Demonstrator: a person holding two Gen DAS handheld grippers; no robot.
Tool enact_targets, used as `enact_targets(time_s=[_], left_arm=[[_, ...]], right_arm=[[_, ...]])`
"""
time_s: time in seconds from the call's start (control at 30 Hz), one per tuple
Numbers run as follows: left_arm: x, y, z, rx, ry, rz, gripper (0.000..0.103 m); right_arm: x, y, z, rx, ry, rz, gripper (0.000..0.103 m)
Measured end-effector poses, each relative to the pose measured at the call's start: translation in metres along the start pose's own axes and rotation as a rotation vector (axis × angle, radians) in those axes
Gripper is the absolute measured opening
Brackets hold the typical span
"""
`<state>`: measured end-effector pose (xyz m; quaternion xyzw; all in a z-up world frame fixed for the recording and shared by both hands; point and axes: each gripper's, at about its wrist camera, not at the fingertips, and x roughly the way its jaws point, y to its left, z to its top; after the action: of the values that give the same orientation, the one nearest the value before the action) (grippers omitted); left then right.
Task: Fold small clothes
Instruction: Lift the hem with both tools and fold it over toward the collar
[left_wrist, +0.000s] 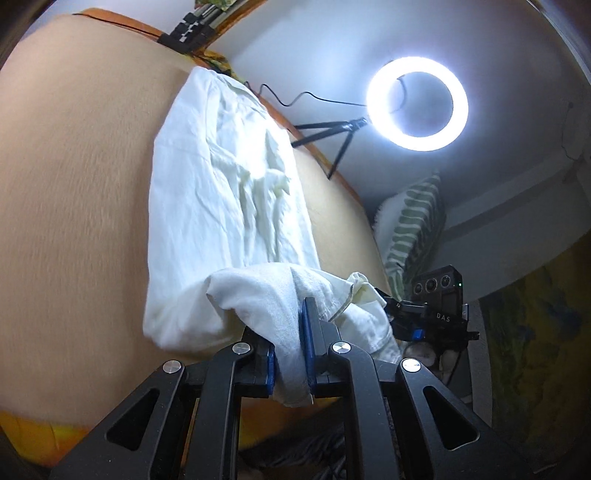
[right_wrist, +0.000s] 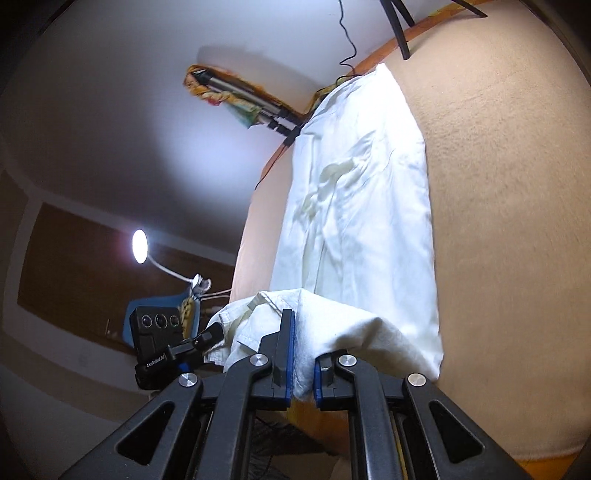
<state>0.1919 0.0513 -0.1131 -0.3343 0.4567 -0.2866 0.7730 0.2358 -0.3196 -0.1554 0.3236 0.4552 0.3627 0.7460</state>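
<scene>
A white garment (left_wrist: 229, 192) lies stretched along the beige cloth-covered table (left_wrist: 74, 203), folded lengthwise into a long strip. My left gripper (left_wrist: 290, 354) is shut on its near edge, with fabric bunched between the blue pads. My right gripper (right_wrist: 303, 354) is shut on the same near edge of the garment (right_wrist: 354, 206), close beside the left one. Each gripper shows in the other's view: the right one in the left wrist view (left_wrist: 432, 314), the left one in the right wrist view (right_wrist: 162, 343). The near edge is lifted off the table (right_wrist: 517, 240).
A lit ring light (left_wrist: 417, 103) on a tripod stands at the table's far edge. A green striped cushion (left_wrist: 413, 229) lies beyond the table. A desk lamp (right_wrist: 139, 242) glows off to the side. A folded tripod (right_wrist: 258, 107) lies at the far corner.
</scene>
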Motion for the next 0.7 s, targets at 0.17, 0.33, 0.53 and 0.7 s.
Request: enact_targets(time_s=[0.17, 0.33, 0.53, 0.7], left_arm=[[0.02, 0.011, 0.02, -0.019, 0.005, 0.042, 0.01], [0.033, 0.029, 0.036, -0.052, 0.013, 0.074, 0.01], [0.042, 0.038, 0.041, -0.059, 0.031, 0.104, 0.01], [0.041, 0.027, 0.046, -0.034, 0.036, 0.123, 0.028]], right_arm=[[0.024, -0.015, 0.031, 0.038, -0.004, -0.04, 0.006], [0.041, -0.038, 0.05, 0.088, 0.015, -0.086, 0.006], [0.053, -0.042, 0.062, 0.068, 0.044, -0.112, 0.007], [0.045, -0.032, 0.063, 0.019, 0.03, -0.112, 0.025]])
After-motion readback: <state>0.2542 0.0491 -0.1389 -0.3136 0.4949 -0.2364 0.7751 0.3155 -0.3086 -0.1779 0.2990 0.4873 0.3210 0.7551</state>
